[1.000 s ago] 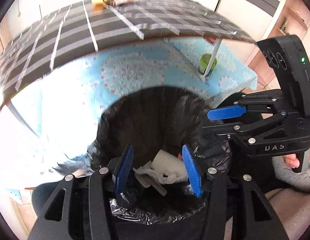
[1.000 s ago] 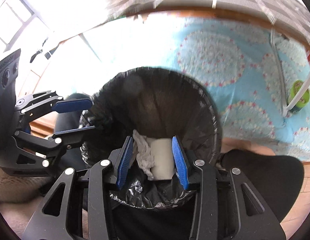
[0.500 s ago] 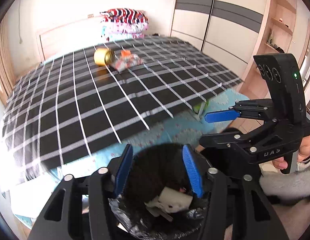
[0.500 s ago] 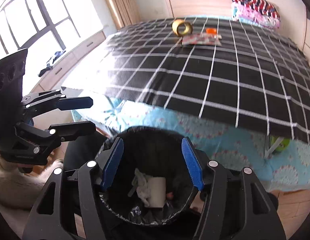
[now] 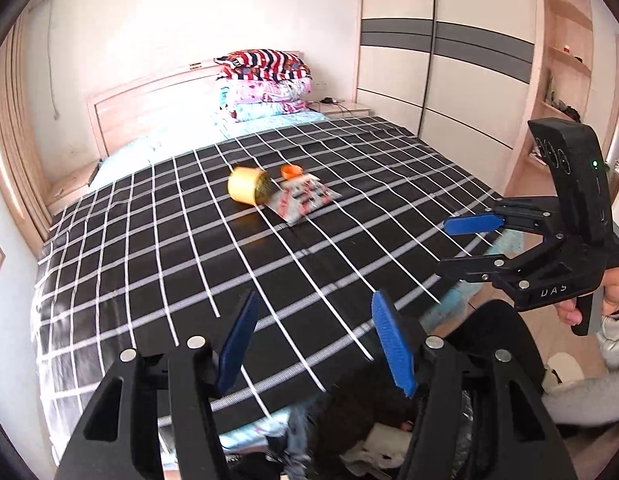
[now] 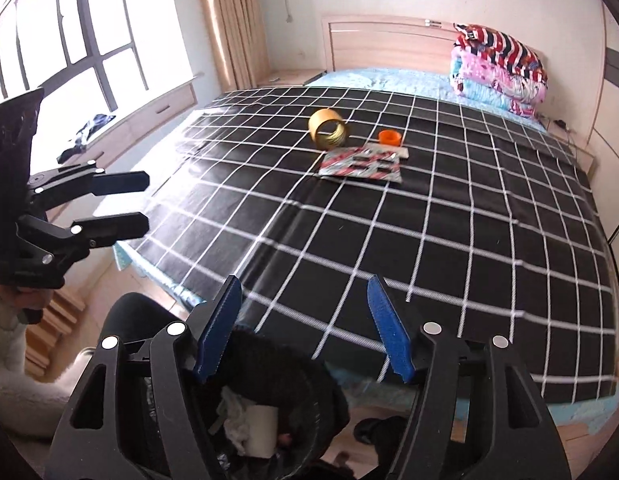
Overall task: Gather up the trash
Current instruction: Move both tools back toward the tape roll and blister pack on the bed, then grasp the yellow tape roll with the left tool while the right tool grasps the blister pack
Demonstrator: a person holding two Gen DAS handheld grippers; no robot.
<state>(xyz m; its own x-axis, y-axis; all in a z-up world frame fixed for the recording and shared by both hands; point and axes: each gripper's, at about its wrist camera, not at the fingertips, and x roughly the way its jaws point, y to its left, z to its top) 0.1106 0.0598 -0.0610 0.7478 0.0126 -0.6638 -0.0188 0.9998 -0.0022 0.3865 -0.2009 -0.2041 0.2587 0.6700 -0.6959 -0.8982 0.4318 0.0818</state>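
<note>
On the black checked bedspread [image 5: 189, 264] [image 6: 449, 240] lie a yellow tape roll [image 5: 247, 185] [image 6: 328, 128], an orange cap [image 5: 291, 170] [image 6: 390, 136] and a red-grey snack wrapper [image 5: 303, 199] [image 6: 361, 164]. Below me stands a black-lined trash bin [image 6: 309, 396] [image 5: 349, 412] holding white paper trash [image 6: 253, 424] [image 5: 379, 446]. My left gripper [image 5: 315, 344] [image 6: 115, 204] is open and empty above the bin. My right gripper [image 6: 305, 326] [image 5: 469, 242] is open and empty too.
Folded quilts [image 5: 265, 84] [image 6: 497, 76] are stacked at the headboard. A wardrobe [image 5: 441, 60] stands right of the bed and a window [image 6: 69, 40] with a low bench left. A light blue sheet [image 6: 389, 78] shows beyond the bedspread.
Both grippers have lifted from inside the bin and tilted up toward the bed. The right gripper's jaws opened wider. The paper trash stays in the bin.
</note>
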